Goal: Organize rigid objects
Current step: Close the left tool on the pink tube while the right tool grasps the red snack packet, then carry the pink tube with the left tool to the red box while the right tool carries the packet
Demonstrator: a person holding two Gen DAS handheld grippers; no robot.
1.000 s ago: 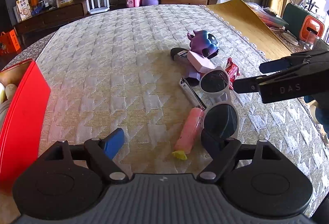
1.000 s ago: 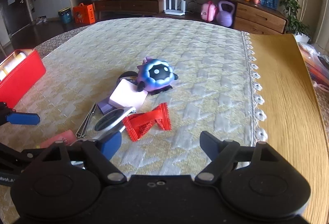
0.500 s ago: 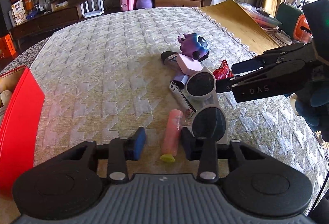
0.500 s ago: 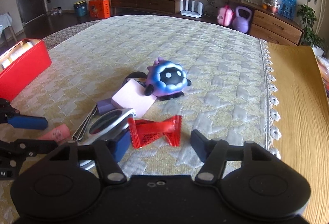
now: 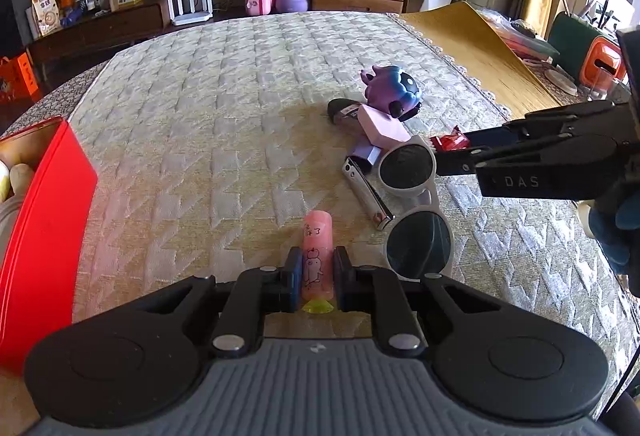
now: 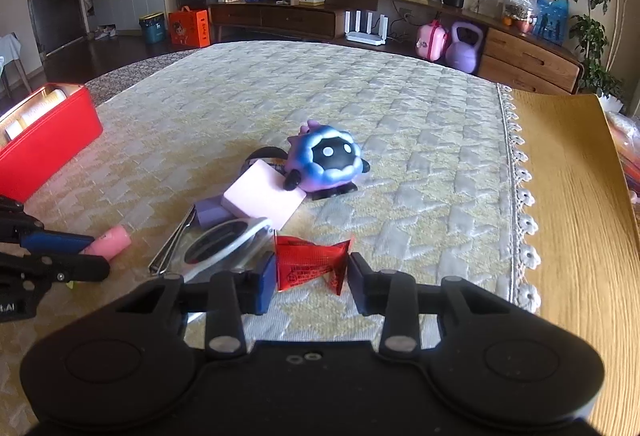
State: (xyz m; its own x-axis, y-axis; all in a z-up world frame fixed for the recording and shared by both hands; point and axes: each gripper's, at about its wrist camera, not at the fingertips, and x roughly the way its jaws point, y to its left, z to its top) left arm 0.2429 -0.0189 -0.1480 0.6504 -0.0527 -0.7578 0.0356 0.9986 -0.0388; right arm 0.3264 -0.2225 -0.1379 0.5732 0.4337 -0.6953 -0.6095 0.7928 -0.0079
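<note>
My left gripper (image 5: 316, 272) is shut on a pink tube (image 5: 317, 256) with a yellow cap, which lies on the quilted cloth. My right gripper (image 6: 312, 270) has its fingers on both sides of a red packet (image 6: 310, 264), touching or nearly touching it. Beside them lie white sunglasses (image 5: 416, 196), a metal nail clipper (image 5: 366, 192), a pink block (image 5: 382, 126) and a purple-blue round toy (image 6: 326, 160). The right gripper also shows in the left wrist view (image 5: 452, 152), and the left gripper in the right wrist view (image 6: 92, 254).
A red box (image 5: 44, 220) with items inside stands at the left edge of the table; it also shows in the right wrist view (image 6: 48, 140). A bare wooden tabletop (image 6: 580, 216) lies right of the cloth's lace edge. A low cabinet stands behind.
My left gripper moved to the pink tube and closed on it. My right gripper came forward and down and narrowed around the red packet.
</note>
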